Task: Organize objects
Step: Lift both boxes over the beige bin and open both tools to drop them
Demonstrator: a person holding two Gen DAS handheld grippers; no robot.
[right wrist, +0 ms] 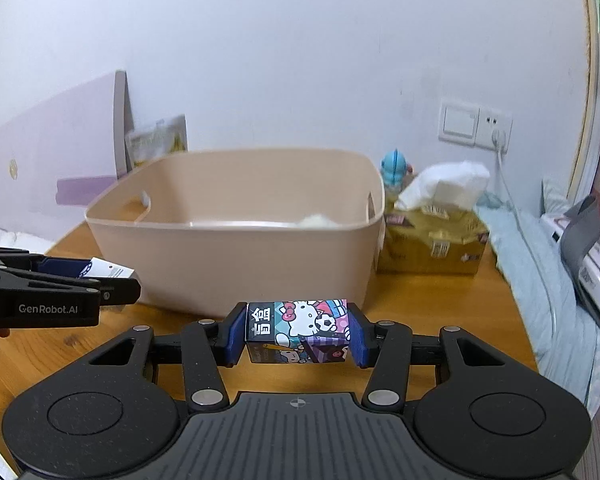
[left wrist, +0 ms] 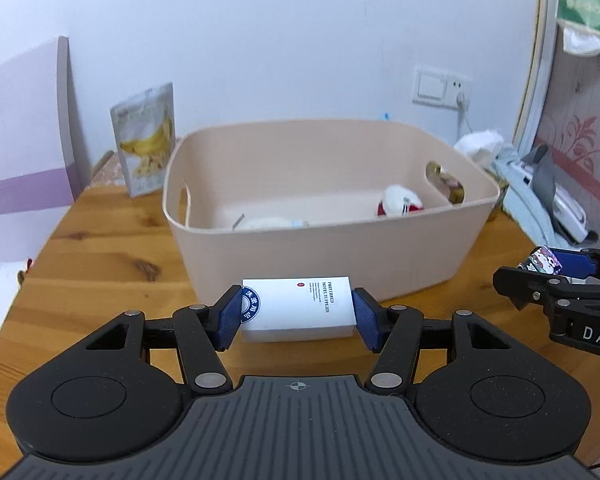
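My left gripper (left wrist: pixel 298 312) is shut on a white box (left wrist: pixel 300 308) with printed text, held above the wooden table just in front of a beige plastic bin (left wrist: pixel 320 240). The right gripper (right wrist: pixel 298 332) is shut on a small colourful cartoon box (right wrist: pixel 300 330), also lifted in front of the bin (right wrist: pixel 228 264). Each gripper shows in the other's view: the right gripper (left wrist: pixel 540 272) with its cartoon box (left wrist: pixel 542 262) at the right edge, the left gripper (right wrist: pixel 100 276) with the white box (right wrist: pixel 108 269) at the left edge. Inside the bin lie a white and red soft toy (left wrist: pixel 400 200) and a pale item (left wrist: pixel 268 223).
A banana snack bag (left wrist: pixel 146 140) leans on the wall behind the bin's left corner. A yellow tissue box (right wrist: pixel 432 236) and a blue figurine (right wrist: pixel 394 166) stand to the bin's right. A bed with bedding and a pink device (right wrist: pixel 588 272) borders the table's right edge. A wall socket (right wrist: pixel 476 124) with a cable is behind.
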